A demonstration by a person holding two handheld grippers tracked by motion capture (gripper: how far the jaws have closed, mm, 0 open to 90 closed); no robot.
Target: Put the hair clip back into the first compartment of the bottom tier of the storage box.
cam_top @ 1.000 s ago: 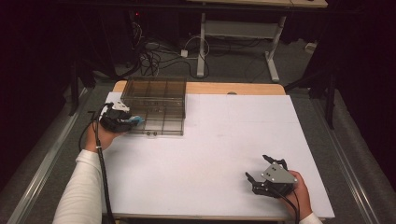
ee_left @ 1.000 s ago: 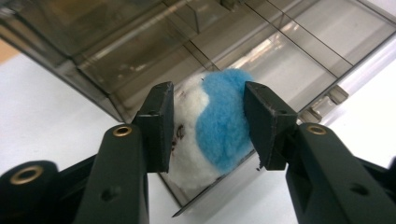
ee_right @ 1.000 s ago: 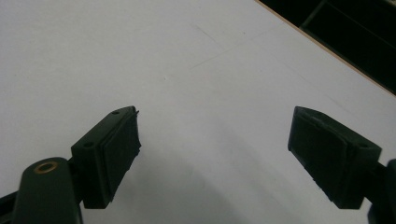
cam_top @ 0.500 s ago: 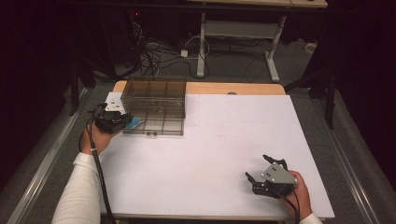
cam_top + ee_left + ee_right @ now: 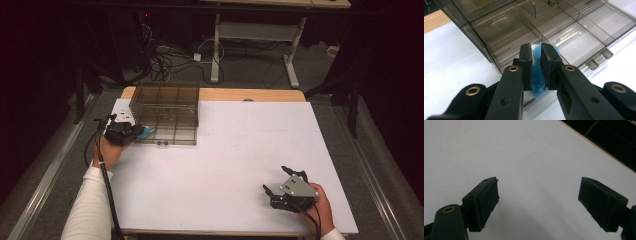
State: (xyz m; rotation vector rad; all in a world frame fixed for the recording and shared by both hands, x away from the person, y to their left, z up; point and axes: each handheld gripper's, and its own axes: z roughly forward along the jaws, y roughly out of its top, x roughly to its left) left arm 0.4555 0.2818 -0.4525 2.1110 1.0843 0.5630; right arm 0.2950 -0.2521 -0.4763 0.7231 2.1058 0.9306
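Note:
My left gripper (image 5: 536,51) is shut on a blue fluffy ball (image 5: 537,75); its jaws have just been closing with the ball between them. It holds the ball over the near left corner of a smoky clear compartment box (image 5: 574,37). In the high view the left gripper (image 5: 137,132) and the blue ball (image 5: 146,133) sit at the front left corner of the box (image 5: 165,107). My right gripper (image 5: 275,179) rests near the table's front right, apart from everything. Its jaws (image 5: 539,195) stand wide open over bare white surface.
The box has several divided compartments, two latches on its front edge (image 5: 161,143), and its lid stands up at the back. The white table top (image 5: 240,150) stretches between the two hands. Cables and a desk frame lie on the floor behind the table.
The left hand has shifted slightly at the box's front left corner, with the blue ball at its jaws. The right hand has not moved.

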